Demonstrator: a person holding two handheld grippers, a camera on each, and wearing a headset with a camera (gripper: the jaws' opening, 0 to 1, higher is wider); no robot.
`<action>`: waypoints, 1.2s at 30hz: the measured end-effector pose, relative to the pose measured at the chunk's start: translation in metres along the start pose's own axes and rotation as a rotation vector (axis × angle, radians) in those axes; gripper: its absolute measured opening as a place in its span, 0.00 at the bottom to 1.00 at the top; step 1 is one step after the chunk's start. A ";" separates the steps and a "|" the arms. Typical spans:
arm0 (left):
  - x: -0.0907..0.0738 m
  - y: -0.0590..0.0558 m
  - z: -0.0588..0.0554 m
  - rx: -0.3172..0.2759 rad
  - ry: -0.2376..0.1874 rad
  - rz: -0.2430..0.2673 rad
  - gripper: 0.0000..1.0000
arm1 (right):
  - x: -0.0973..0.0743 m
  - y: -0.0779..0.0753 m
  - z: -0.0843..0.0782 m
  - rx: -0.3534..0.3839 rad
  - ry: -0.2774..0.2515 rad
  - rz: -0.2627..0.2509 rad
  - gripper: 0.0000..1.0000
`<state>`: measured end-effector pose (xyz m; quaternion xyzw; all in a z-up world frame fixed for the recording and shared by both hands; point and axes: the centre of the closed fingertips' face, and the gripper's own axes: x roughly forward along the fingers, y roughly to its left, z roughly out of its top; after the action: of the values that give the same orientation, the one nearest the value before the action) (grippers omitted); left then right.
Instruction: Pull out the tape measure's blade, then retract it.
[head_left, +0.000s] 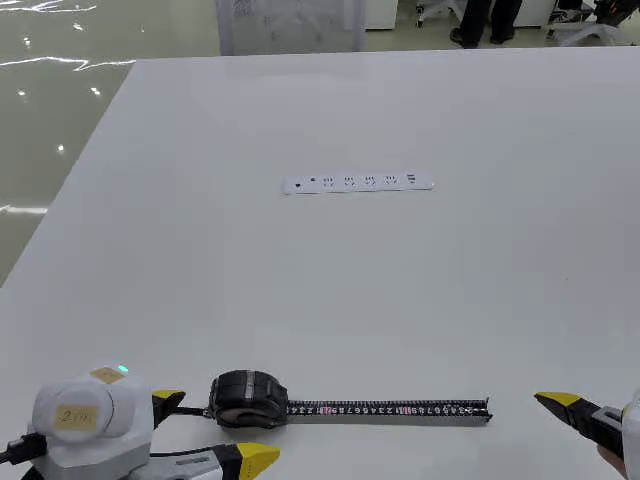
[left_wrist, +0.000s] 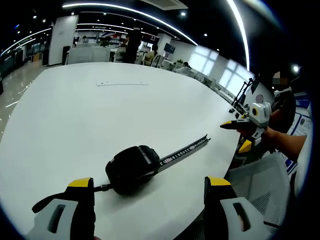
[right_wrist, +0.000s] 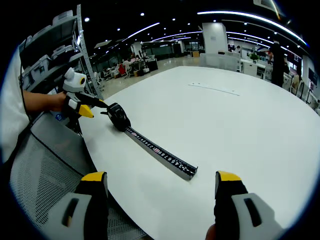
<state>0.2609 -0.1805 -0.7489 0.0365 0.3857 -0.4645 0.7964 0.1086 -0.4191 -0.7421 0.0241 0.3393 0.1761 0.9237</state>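
Tape measure (head_left: 247, 400) lies by the near edge of the table (head_left: 400, 290), blade (head_left: 390, 409) out flat to the right. Left gripper (left_wrist: 148, 182) is spread wide just behind the case, holding nothing. Right gripper (right_wrist: 161, 176) is spread wide, empty, apart from the blade tip. Power strip (head_left: 358, 183) sits mid-table, well apart.

left gripper (head_left: 222, 428): white rounded housing, black jaws, yellow tips
markings: tan handwritten sticker (head_left: 77, 417), green light (head_left: 122, 370)
cable (head_left: 12, 450): black
right gripper (right_wrist: 161, 176): white housing, black jaws, yellow tips
sleeve (right_wrist: 11, 112): white, short

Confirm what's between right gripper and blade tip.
Only bare white table; the right gripper, jaws open, stands clear of the blade tip. Head view and right gripper view both show it.
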 end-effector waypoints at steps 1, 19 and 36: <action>0.002 0.000 -0.001 -0.002 0.001 -0.004 0.88 | 0.000 0.000 0.000 0.000 0.000 0.000 0.89; 0.024 -0.001 -0.007 -0.048 0.035 -0.009 0.87 | 0.000 -0.001 -0.006 0.016 0.006 0.000 0.89; 0.027 -0.006 -0.004 -0.044 0.030 -0.012 0.84 | 0.001 -0.002 -0.010 0.027 0.008 0.001 0.88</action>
<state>0.2613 -0.2014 -0.7677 0.0237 0.4079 -0.4601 0.7883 0.1036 -0.4215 -0.7506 0.0362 0.3454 0.1720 0.9219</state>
